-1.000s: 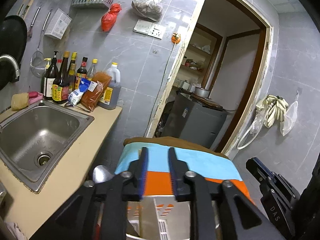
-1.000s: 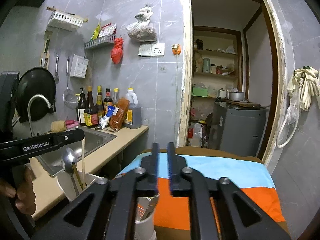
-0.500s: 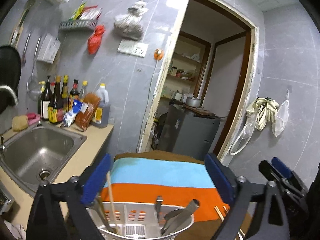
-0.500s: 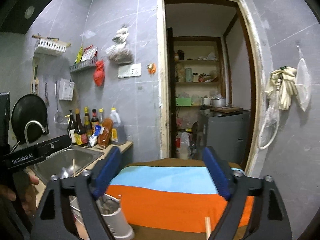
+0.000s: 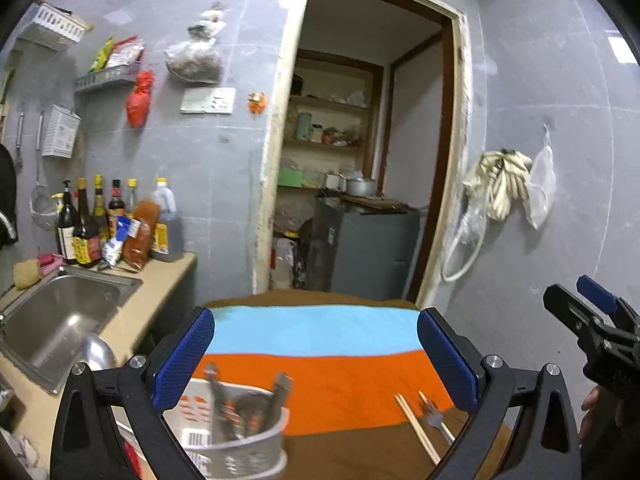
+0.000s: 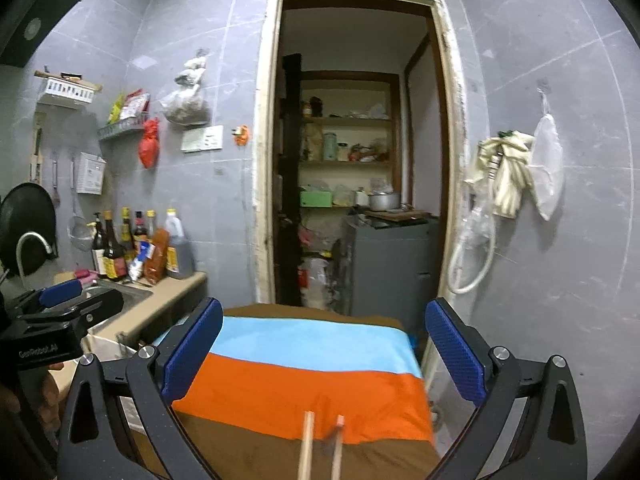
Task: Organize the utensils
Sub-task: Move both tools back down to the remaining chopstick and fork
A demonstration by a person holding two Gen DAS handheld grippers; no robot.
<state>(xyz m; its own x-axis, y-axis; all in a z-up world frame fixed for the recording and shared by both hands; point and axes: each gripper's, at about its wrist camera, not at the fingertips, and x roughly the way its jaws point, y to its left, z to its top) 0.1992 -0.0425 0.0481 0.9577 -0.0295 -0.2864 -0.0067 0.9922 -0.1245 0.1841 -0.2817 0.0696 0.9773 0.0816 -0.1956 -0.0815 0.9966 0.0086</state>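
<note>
A: How do the claws stand?

B: Both are spread wide with nothing between the blue pads. The left gripper (image 5: 316, 360) and the right gripper (image 6: 324, 354) have each just been opening, and both hang above the striped cloth (image 5: 320, 364), which I'll use as the landmark.

A: Where are the utensils?

B: At the cloth's near left corner stands a white utensil holder (image 5: 236, 440), partly behind the left gripper's left finger. Dark handles stick up out of it, but they are blurred, so I can't tell spoons from knives. Its bottom is cut off by the frame edge.

A: Anything loose on the cloth?

B: Yes. Toward its near right side lie a pair of chopsticks (image 5: 416, 426) and, just beside them, a fork (image 5: 434, 414), on the brown stripe at the edge of the orange one. In the right wrist view only the chopsticks' far ends show, smeared, and the rest runs out of the bottom of the picture.

A: And left of the cloth?

B: A rounded metal shape, perhaps a spoon bowl (image 5: 98, 354), peeks out beside the holder, half hidden by the left gripper. Farther left is the sink (image 5: 60, 316), with bottles (image 5: 96, 224) behind it.

A: Can you see the person?

B: Only fingertips at the picture edges, too dark to make out more.
</note>
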